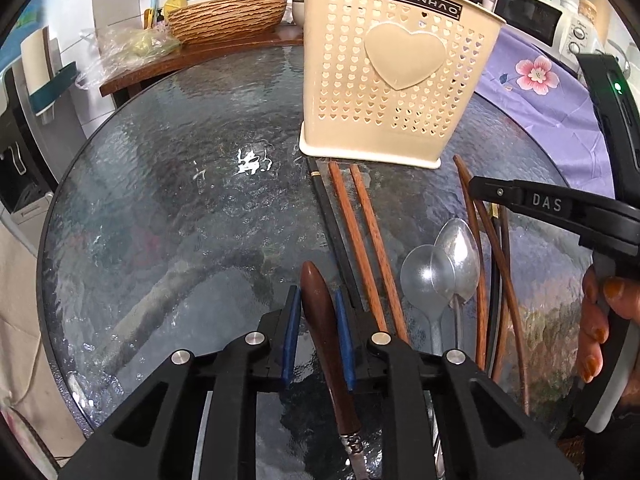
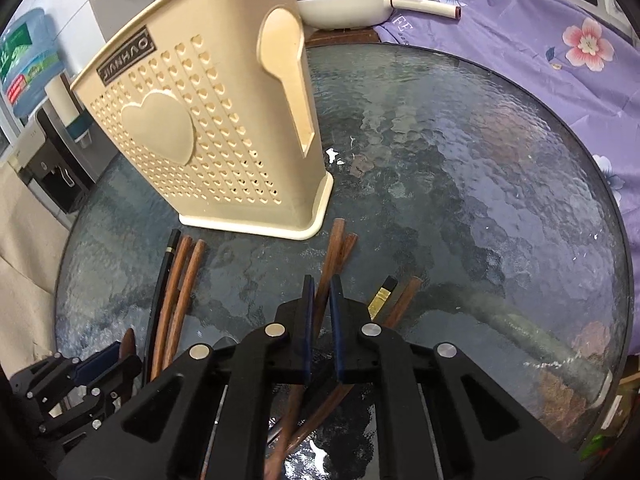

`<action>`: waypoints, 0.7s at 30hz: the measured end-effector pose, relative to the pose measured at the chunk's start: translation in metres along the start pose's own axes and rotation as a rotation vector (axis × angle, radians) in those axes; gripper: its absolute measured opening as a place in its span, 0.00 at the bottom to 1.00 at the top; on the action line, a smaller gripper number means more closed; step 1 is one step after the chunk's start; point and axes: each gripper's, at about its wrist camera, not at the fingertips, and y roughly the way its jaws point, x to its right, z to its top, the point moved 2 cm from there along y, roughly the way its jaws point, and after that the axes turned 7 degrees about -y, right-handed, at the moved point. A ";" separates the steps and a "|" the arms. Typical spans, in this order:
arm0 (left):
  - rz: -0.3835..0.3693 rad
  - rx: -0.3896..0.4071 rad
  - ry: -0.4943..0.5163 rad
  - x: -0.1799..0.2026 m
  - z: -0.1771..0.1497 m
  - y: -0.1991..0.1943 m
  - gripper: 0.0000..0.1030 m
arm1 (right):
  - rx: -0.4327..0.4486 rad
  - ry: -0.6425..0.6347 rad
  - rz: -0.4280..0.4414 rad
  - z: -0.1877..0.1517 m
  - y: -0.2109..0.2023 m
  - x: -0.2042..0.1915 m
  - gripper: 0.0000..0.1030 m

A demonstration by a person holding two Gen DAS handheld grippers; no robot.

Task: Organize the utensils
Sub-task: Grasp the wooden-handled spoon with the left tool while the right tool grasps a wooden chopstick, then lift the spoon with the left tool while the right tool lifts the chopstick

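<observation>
A cream heart-pattern utensil holder (image 1: 400, 80) (image 2: 208, 140) stands upright on the round glass table (image 1: 180, 180). In front of it lie brown chopsticks (image 1: 372, 240), a black chopstick (image 1: 336, 232) and two metal spoons (image 1: 428, 276). My left gripper (image 1: 318, 296) is shut on the dark wooden handle (image 1: 320, 320) of a utensil with a metal collar, lying on the glass. My right gripper (image 2: 322, 284) is shut on a brown chopstick (image 2: 334, 248) from the right-hand bunch; a black, gold-banded chopstick (image 2: 382, 292) lies beside it. The left gripper (image 2: 100, 364) shows at the lower left of the right wrist view.
A purple flowered cloth (image 2: 520, 40) covers the surface right of the table. Behind it are a white lidded pan (image 2: 344, 4), a woven bowl (image 1: 228, 16) on a wooden shelf and a microwave (image 1: 532, 12). A water dispenser (image 2: 28, 64) stands at the left.
</observation>
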 end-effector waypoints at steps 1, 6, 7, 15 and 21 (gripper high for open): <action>-0.004 0.000 -0.007 0.000 0.000 0.000 0.16 | 0.005 0.007 0.011 0.001 -0.001 0.001 0.07; -0.038 0.005 -0.039 -0.003 0.004 -0.003 0.15 | 0.035 0.036 0.064 0.006 -0.008 0.006 0.07; -0.040 0.013 -0.040 -0.003 0.005 -0.006 0.15 | 0.042 0.046 0.087 0.006 -0.009 0.008 0.07; -0.065 0.084 -0.054 -0.003 0.012 -0.035 0.14 | 0.141 0.032 0.190 0.009 -0.044 0.004 0.06; -0.090 0.125 -0.066 -0.006 0.016 -0.056 0.14 | 0.202 0.002 0.247 0.008 -0.075 -0.002 0.06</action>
